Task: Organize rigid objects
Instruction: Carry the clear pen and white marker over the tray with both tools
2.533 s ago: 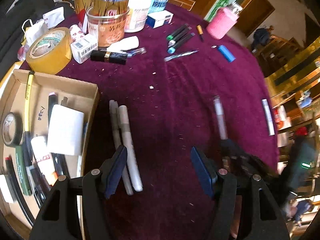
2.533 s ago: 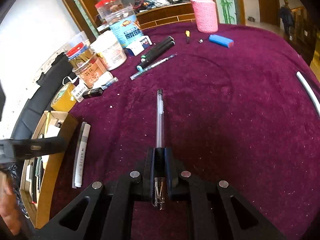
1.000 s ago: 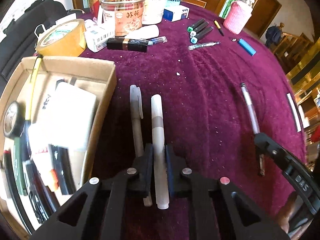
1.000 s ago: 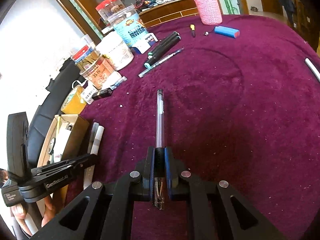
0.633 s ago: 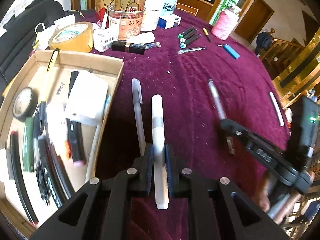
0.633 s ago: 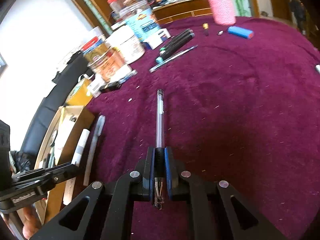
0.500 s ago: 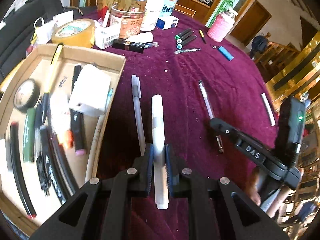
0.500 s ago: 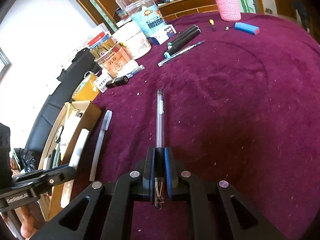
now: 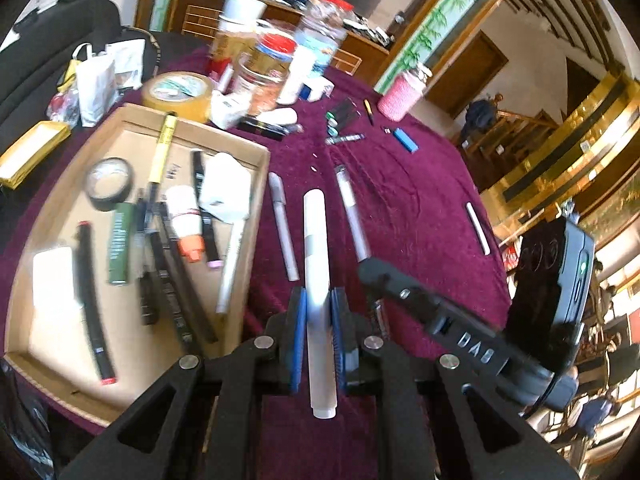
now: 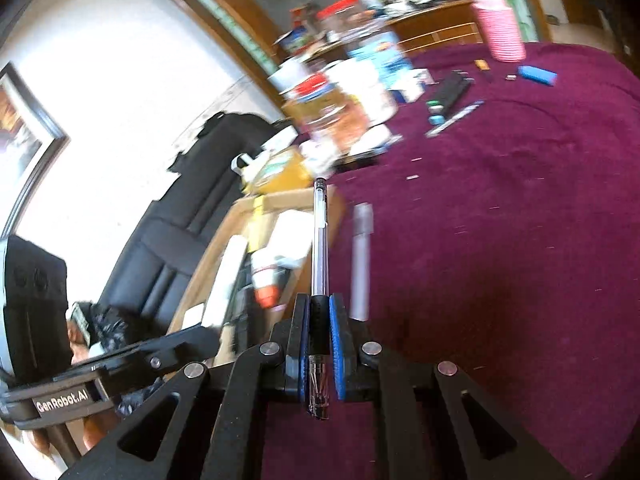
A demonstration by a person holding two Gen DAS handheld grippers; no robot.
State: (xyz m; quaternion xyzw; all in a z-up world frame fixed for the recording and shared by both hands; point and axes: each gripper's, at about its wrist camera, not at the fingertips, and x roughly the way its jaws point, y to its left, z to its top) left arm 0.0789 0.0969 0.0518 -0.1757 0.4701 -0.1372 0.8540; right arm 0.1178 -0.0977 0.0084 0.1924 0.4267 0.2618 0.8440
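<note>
Both wrist fisheyes look forward, close above the cardboard box point(image 9: 256, 152) point(image 10: 240, 208).

A fat white marker point(image 9: 316, 256) is squeezed in the left tool point(image 9: 318, 334), pointing straight ahead. A thin clear pen point(image 10: 320, 240) with a black grip is squeezed in the right tool point(image 10: 320, 344), its tip over the cardboard box point(image 9: 262, 184). A gray pen point(image 9: 282, 224) lies on the purple tabletop point(image 9: 420, 200) beside the box, which holds more pens and tape.
</note>
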